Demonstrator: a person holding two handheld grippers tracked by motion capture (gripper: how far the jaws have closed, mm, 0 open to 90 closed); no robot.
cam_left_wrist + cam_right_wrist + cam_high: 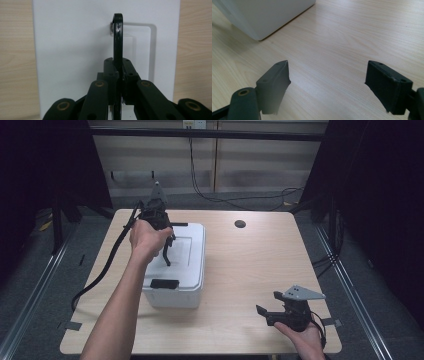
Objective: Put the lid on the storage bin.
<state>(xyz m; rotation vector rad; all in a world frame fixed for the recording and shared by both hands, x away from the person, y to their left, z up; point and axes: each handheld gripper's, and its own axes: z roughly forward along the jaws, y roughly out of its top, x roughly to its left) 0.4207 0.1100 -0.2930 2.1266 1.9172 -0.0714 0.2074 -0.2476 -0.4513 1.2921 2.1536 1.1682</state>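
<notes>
The left claw pinches the raised black handle atop the white box near the counter's left edge, directly below it; the right claw rests spread, well apart.

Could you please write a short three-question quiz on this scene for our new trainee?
1. True or false: the right gripper is open over bare table.
2. What is the left gripper shut on? A) the black handle B) a latch C) a cable
3. What colour is the box that carries the handle?

Key: 1 true; 2 A; 3 white.
</notes>
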